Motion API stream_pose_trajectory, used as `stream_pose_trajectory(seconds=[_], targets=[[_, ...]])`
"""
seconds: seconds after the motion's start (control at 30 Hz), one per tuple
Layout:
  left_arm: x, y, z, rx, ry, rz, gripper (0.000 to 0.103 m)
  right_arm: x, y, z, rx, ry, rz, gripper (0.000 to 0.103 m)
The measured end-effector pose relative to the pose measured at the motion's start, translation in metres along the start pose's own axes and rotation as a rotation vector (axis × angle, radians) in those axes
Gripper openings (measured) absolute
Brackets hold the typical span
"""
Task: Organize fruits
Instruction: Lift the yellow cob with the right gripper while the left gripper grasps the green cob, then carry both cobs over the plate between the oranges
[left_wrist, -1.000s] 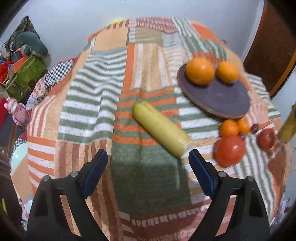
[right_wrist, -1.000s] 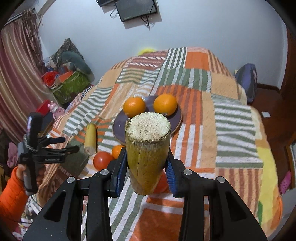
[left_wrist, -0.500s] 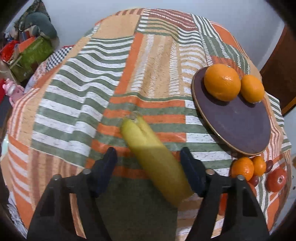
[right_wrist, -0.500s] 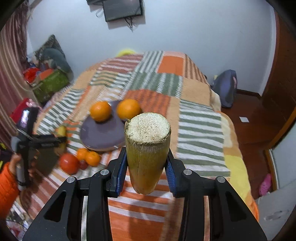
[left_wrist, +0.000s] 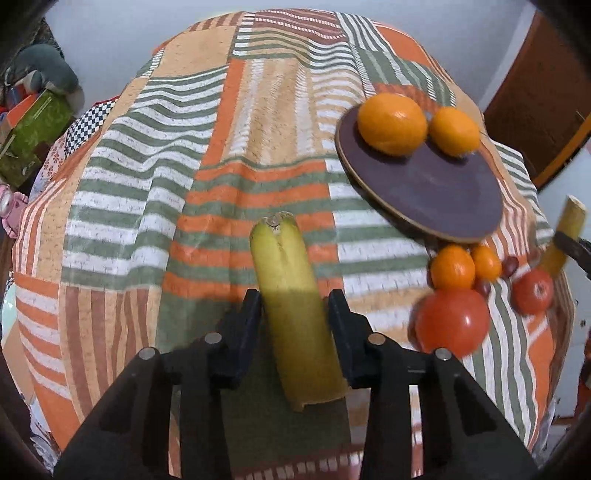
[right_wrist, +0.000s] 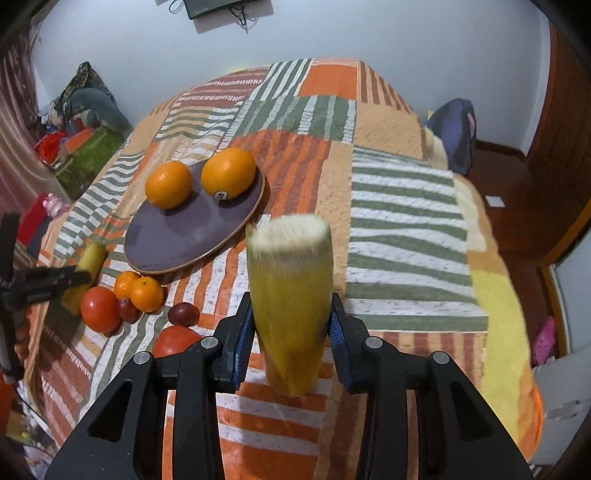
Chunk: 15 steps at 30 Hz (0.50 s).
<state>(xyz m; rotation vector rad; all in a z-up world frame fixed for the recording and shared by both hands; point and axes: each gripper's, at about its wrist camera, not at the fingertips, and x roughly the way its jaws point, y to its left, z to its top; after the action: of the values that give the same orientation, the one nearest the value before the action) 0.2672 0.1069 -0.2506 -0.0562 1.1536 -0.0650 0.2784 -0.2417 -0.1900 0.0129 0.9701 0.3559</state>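
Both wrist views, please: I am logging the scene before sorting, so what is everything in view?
Plate: one, dark purple, on the blanket.
Oranges: two, orange, on the plate.
Small oranges: two, orange, touching, beside the plate.
Tomatoes: two, red, near the small oranges.
Dark fruits: at least two, dark red, among the tomatoes.
Cane pieces: two, yellow-green, one between each gripper's fingers.
Blanket: one, orange, green and white patchwork, on the bed.
Left gripper: black, around one cane piece.
Right gripper: black with blue pads, clamped on the other cane piece.
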Motion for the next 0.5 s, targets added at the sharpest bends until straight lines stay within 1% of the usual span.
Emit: stream_pose_trajectory(seconds=[0.13, 0.27, 0.3, 0.37, 0.5], targets=[[0.002, 0.003, -0.001, -0.008, 0.014, -0.014, 0.038, 0.002, 0.000, -0.001, 0.014, -0.014, -0.005, 0.034], [0.015, 0.002, 0.004, -0.025, 0.037, 0.019, 0.038, 0.002, -0.005, 0.000, 0.043, -0.013, 0.011, 0.034], [0.017, 0.002, 0.004, -0.025, 0.029, 0.031, 0.039, 0.001, -0.006, -0.001, 0.046, -0.013, 0.014, 0.034], [0.017, 0.001, 0.004, -0.027, 0.012, 0.033, 0.038, 0.000, -0.006, -0.001, 0.049, -0.014, 0.016, 0.034], [0.011, 0.001, 0.003, -0.043, 0.005, -0.003, 0.034, -0.001, -0.003, 0.003, 0.034, -0.011, 0.024, 0.034]])
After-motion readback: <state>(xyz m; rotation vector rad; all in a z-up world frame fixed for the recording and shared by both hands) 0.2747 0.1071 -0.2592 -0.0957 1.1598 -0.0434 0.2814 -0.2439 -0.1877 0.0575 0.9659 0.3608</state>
